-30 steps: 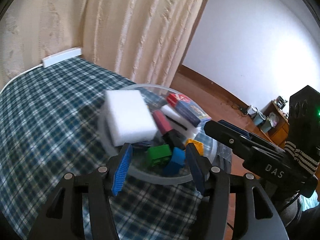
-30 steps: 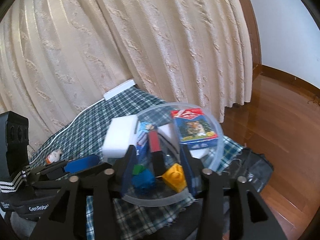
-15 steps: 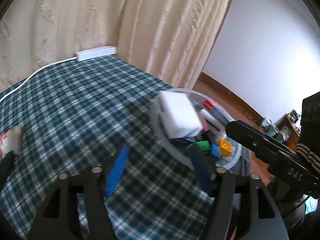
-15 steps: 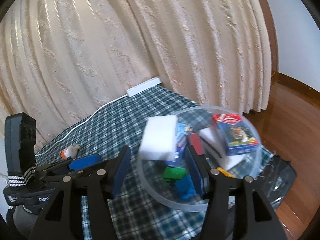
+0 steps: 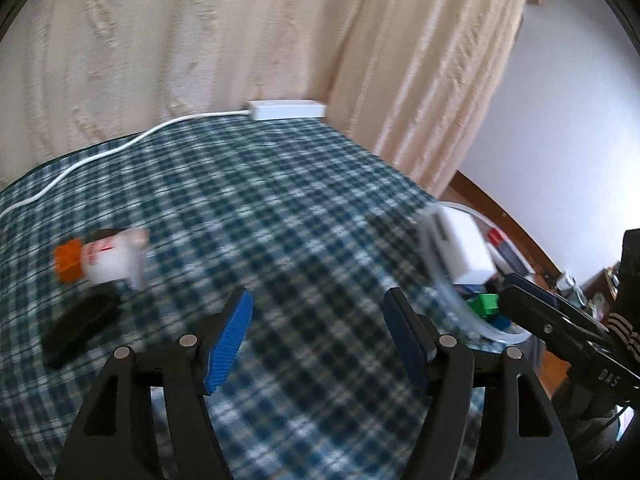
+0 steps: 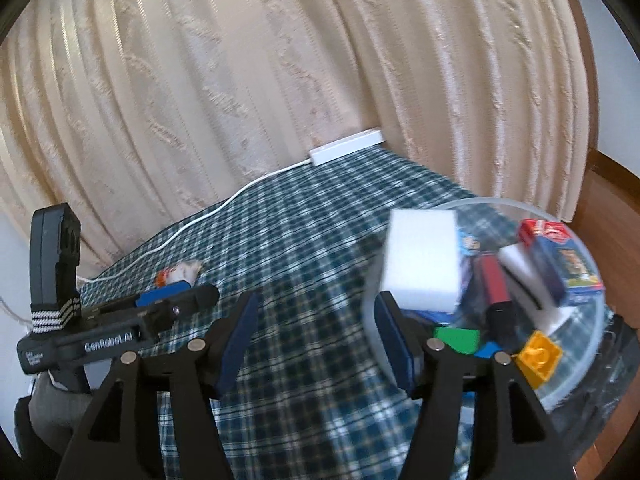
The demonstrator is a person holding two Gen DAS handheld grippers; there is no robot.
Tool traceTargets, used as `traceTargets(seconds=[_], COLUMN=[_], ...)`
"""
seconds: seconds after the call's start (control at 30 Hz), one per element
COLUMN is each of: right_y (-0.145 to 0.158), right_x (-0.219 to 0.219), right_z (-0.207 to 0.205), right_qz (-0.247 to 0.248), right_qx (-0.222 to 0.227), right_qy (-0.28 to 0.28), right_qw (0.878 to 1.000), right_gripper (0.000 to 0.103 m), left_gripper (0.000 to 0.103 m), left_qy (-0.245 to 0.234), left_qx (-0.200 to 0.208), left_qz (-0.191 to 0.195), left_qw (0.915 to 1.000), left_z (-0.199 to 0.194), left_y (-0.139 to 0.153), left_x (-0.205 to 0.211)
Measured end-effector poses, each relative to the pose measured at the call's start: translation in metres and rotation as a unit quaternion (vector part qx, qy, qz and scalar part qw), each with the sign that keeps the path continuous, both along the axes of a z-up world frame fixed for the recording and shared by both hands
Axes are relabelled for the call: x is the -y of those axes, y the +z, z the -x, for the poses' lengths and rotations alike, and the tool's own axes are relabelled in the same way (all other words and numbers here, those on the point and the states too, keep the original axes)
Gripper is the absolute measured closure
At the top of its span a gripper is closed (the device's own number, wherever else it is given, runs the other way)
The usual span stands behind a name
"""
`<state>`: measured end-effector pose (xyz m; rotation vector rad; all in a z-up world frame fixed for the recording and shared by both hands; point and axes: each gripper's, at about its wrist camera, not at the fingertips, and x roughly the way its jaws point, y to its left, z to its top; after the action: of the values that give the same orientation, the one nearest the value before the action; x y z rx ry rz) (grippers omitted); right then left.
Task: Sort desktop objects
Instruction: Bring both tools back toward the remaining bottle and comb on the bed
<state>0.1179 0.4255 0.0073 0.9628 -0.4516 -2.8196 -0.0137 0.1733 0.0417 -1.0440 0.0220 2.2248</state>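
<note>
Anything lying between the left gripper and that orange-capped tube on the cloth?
Nothing: in the left wrist view only bare checked cloth separates the left gripper from the orange-capped tube.

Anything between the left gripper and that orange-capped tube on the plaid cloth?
Nothing visible. The left gripper, empty, has only bare plaid cloth toward the orange-capped tube; a black object lies just in front of the tube.

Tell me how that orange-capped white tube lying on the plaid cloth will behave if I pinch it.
The orange-capped tube looks small, so probably light. Its white body seems crumpled toward the end away from the cap, so it may flatten under the pads. It lies on its side on the plaid cloth beside a black object; a nudge could roll it. The view is blurred.
</note>
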Motion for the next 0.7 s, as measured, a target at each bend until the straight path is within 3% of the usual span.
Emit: traceTargets(seconds=[0.7], right_y=[-0.021], right_x=[0.069], right_z=[0.035], right_qz=[-0.001], right_qx=[0.039], right_qy=[0.077], right_qw=[0.996], right_gripper=[0.037], left_gripper=[0.032], left_qy=[0.093], left_qx=[-0.003], left_qz=[0.058], left_qw=[0.9939], left_z=[0.056], left_y=[-0.033], left_x=[0.111])
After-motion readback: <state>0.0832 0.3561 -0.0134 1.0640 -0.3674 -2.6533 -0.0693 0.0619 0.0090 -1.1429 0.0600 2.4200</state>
